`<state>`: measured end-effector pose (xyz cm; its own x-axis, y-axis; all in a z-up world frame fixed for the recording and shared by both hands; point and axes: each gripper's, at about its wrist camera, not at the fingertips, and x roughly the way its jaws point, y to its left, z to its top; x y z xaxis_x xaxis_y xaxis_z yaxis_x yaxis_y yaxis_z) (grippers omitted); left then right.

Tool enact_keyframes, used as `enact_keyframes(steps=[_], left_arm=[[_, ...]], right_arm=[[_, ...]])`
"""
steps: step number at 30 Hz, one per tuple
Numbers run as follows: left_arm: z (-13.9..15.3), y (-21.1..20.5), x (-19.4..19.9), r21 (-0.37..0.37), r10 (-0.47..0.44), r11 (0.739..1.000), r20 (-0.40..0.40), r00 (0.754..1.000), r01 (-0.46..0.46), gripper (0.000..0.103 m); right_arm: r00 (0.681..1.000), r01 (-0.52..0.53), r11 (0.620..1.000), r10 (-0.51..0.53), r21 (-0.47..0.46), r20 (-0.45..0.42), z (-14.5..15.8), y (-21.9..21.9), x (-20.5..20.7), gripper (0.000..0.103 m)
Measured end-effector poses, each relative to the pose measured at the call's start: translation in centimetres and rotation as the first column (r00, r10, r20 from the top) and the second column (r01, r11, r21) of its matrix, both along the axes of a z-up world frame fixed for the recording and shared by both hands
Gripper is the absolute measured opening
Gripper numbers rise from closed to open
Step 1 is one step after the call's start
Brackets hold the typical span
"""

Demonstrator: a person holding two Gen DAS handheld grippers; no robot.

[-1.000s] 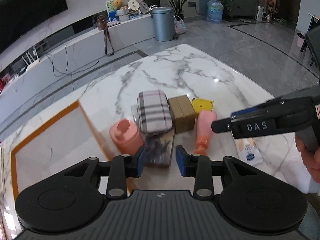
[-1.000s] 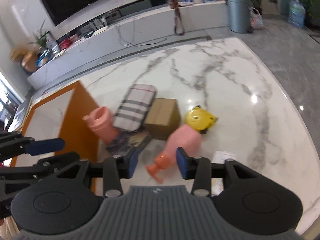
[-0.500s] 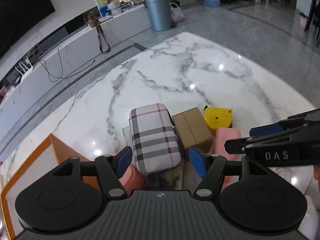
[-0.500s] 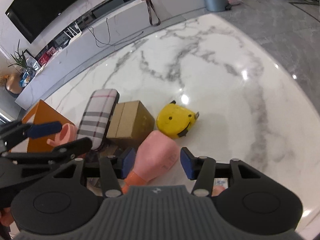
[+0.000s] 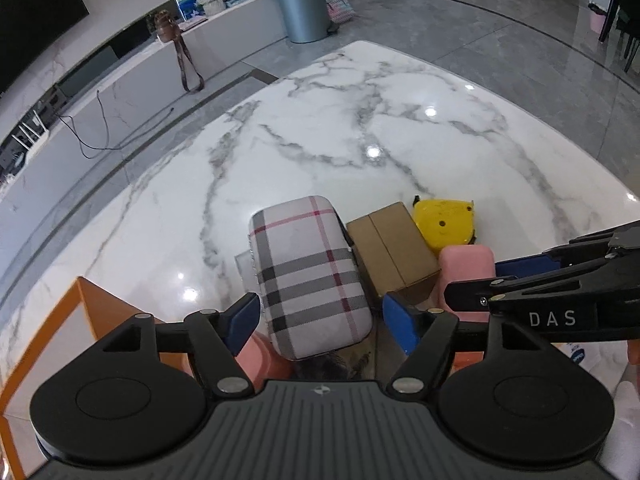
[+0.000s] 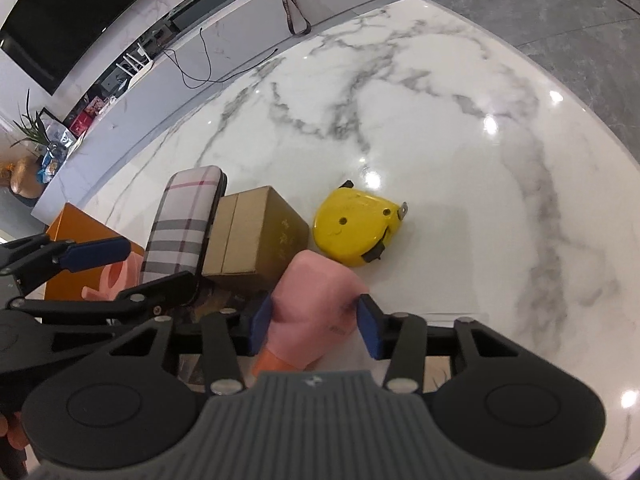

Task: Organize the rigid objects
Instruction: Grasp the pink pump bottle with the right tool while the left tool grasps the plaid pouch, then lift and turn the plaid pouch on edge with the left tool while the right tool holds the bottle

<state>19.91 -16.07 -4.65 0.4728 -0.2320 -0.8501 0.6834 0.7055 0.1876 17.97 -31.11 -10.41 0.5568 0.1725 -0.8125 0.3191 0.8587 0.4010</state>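
On glossy marble, both grippers' fingers spread wide: left gripper (image 5: 320, 322) around plaid case (image 5: 306, 276) (fabric-covered), right gripper (image 6: 316, 326) around pink bottle (image 6: 314, 304).

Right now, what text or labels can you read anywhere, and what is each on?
"DAS": white letters on the right claw's black body, left wrist view.
Blue print on the white packet: too small to read.
Marks on the brown box side: blurred.
Yellow tape measure: no legible text.
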Motion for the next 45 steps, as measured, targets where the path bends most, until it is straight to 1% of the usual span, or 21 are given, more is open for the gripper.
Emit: enact_keyframes(steps=[2, 5, 6, 7, 9, 11, 16, 19, 22, 24, 26, 27, 29, 30, 34, 35, 36, 37, 38, 39, 45], left_arm=[[-0.1, -0.1, 0.0, -0.004, -0.007, 1.000, -0.007, 1.000, 0.007, 0.082], [-0.7, -0.6, -0.5, 0.066, -0.050, 0.997, 0.022, 0.999, 0.048, 0.083], [-1.0, -0.8, -0.7, 0.090, -0.065, 0.994, 0.043, 0.997, 0.061, 0.083], [-1.1, -0.9, -0.8, 0.105, -0.071, 0.992, 0.064, 0.995, 0.064, 0.083], [-1.3, -1.2, -0.7, 0.115, -0.073, 0.991, 0.067, 0.995, 0.065, 0.081], [-1.6, -1.5, -0.5, 0.137, -0.066, 0.989, 0.067, 0.996, 0.056, 0.081], [-2.2, -1.6, -0.1, 0.151, -0.052, 0.988, 0.074, 0.996, 0.040, 0.080], [-2.1, -1.4, -0.2, 0.130, -0.035, 0.991, 0.068, 0.997, 0.026, 0.073], [-1.7, -1.2, -0.5, 0.112, -0.013, 0.994, 0.078, 0.997, 0.004, 0.069], [-1.3, -1.2, -0.9, 0.094, -0.002, 0.996, 0.079, 0.997, -0.005, 0.045], [-0.7, -1.4, -1.6, 0.101, -0.005, 0.995, 0.099, 0.995, -0.005, 0.035], [-0.6, -1.5, -1.9, 0.105, -0.011, 0.994, 0.093, 0.996, 0.001, 0.026], [-0.5, -1.3, -2.2, 0.096, -0.006, 0.995, 0.033, 0.999, 0.003, 0.024], [-0.6, -1.2, -2.3, 0.094, 0.005, 0.996, 0.018, 1.000, -0.007, 0.024], [-0.9, -0.7, -2.6, 0.098, 0.011, 0.995, 0.044, 0.999, -0.016, 0.025], [-0.9, -0.6, -2.7, 0.091, 0.010, 0.996, 0.044, 0.999, -0.014, 0.033], [-0.8, -0.4, -2.8, 0.087, 0.008, 0.996, 0.047, 0.999, -0.012, 0.046], [-0.7, -0.3, -2.8, 0.085, 0.007, 0.996, 0.059, 0.998, -0.012, 0.052], [-0.6, -0.3, -2.9, 0.088, 0.000, 0.996, 0.080, 0.997, -0.007, 0.063], [-0.6, -0.4, -3.0, 0.095, -0.008, 0.995, 0.095, 0.995, -0.002, 0.071], [-0.6, -1.4, -1.7, 0.127, -0.032, 0.992, 0.127, 0.991, 0.016, 0.078]], right_arm=[[1.000, -0.012, 1.000, 0.012, -0.018, -0.006, 0.3, 0.1, 0.0, 0.041], [0.999, -0.029, 0.999, 0.028, -0.041, -0.016, 0.7, 0.0, 0.0, 0.039], [0.999, -0.043, 0.998, 0.041, -0.053, -0.023, 0.8, 0.1, 0.1, 0.040], [0.998, -0.057, 0.996, 0.054, -0.072, -0.034, 0.8, 0.3, 0.2, 0.045], [0.997, -0.071, 0.992, 0.067, -0.102, -0.036, 0.8, 0.8, 0.1, 0.046], [0.997, -0.070, 0.992, 0.068, -0.101, -0.032, 0.6, 0.9, 0.1, 0.045], [0.998, -0.052, 0.997, 0.051, -0.055, -0.028, 0.1, 0.6, 0.1, 0.047], [0.998, -0.055, 0.997, 0.054, -0.059, -0.026, 0.0, 0.8, 0.1, 0.046], [0.998, -0.055, 0.996, 0.053, -0.069, -0.030, 0.2, 1.0, 0.1, 0.044], [0.998, -0.061, 0.994, 0.058, -0.086, -0.036, 0.4, 1.4, 0.0, 0.044], [0.996, -0.081, 0.991, 0.076, -0.107, -0.049, 0.6, 1.7, 0.0, 0.043], [0.995, -0.092, 0.989, 0.086, -0.117, -0.057, 0.7, 1.8, 0.0, 0.043], [0.993, -0.105, 0.986, 0.097, -0.130, -0.066, 0.9, 2.0, -0.1, 0.042], [0.993, -0.106, 0.985, 0.097, -0.136, -0.067, 0.9, 2.0, -0.2, 0.042], [0.994, -0.098, 0.987, 0.090, -0.124, -0.069, 0.7, 1.8, -0.5, 0.042], [0.994, -0.094, 0.989, 0.087, -0.112, -0.068, 0.6, 1.6, -0.6, 0.042], [0.994, -0.090, 0.991, 0.084, -0.101, -0.064, 0.6, 1.5, -0.6, 0.042], [0.995, -0.086, 0.992, 0.081, -0.092, -0.061, 0.6, 1.3, -0.6, 0.043], [0.995, -0.081, 0.993, 0.076, -0.083, -0.059, 0.5, 1.2, -0.6, 0.043], [0.996, -0.077, 0.994, 0.073, -0.076, -0.058, 0.5, 1.1, -0.6, 0.043], [0.996, -0.078, 0.995, 0.075, -0.069, -0.052, 0.3, 1.0, -0.4, 0.045]])
